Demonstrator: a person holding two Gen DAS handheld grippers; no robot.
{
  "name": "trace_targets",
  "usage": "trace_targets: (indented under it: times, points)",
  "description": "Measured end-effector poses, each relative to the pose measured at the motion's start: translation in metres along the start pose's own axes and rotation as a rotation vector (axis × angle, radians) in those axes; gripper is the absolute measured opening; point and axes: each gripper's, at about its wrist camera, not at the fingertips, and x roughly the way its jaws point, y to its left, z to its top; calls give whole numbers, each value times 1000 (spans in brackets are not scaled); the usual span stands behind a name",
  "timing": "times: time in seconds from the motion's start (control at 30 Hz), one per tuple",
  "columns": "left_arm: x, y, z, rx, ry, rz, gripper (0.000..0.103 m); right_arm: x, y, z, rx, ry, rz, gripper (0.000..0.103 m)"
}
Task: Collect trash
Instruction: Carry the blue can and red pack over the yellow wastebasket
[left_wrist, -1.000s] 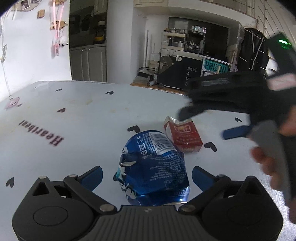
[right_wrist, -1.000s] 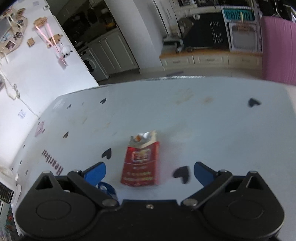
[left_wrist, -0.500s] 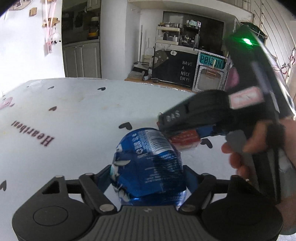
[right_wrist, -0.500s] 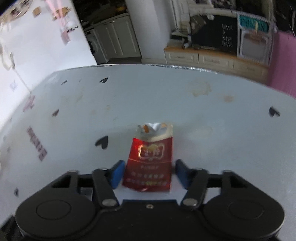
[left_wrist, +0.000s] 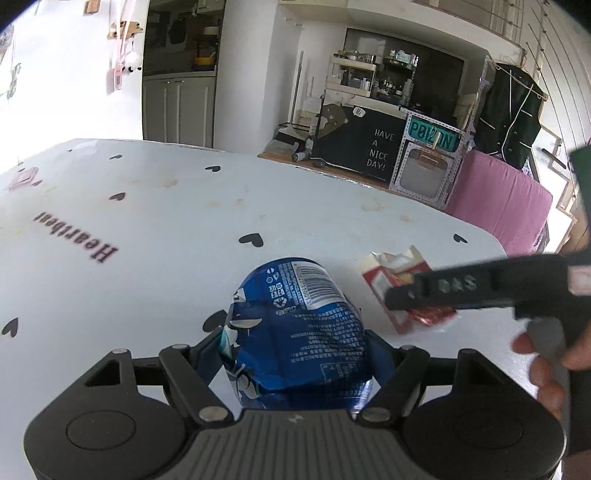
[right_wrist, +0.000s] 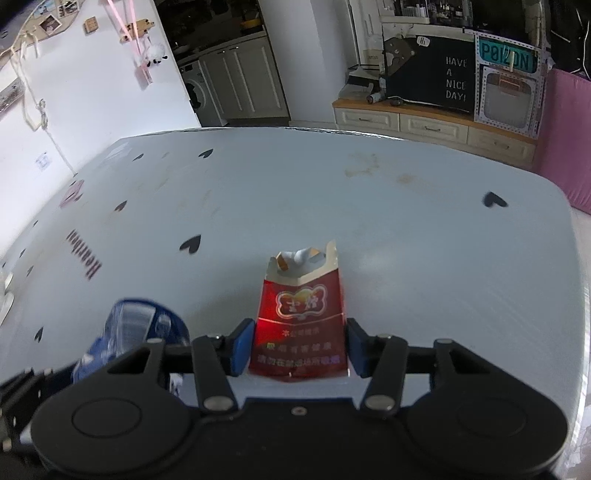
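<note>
A crushed blue soda can (left_wrist: 295, 328) sits between the fingers of my left gripper (left_wrist: 295, 354), which is shut on it just above the white table. The can also shows at the lower left of the right wrist view (right_wrist: 136, 328). A torn red cigarette pack (right_wrist: 301, 321) is clamped between the blue pads of my right gripper (right_wrist: 298, 347). In the left wrist view the pack (left_wrist: 399, 280) lies right of the can, partly hidden by the right gripper's black finger (left_wrist: 472, 288).
The white tablecloth (right_wrist: 406, 229) carries black heart prints and the word "Heartbeat" (left_wrist: 77, 236). The table's far edge (left_wrist: 332, 177) faces a cabinet with a black sign. A pink cushion (left_wrist: 502, 199) stands beyond the right corner.
Both grippers have closed, the left on the blue can and the right on the red pack. The right gripper has come lower and to the right in the left wrist view.
</note>
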Motion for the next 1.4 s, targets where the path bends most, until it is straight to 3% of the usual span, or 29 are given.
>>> trace_targets:
  times: [0.8, 1.13, 1.4]
  points:
    - [-108, -41, -51, 52, -35, -50, 77, -164, -31, -123, 98, -114, -56, 53]
    - [-146, -74, -71, 97, -67, -105, 77, -230, -51, -165, 134, -172, -108, 53]
    - [-162, -120, -90, 156, -72, -185, 77, -280, -80, -203, 174, -212, -168, 53]
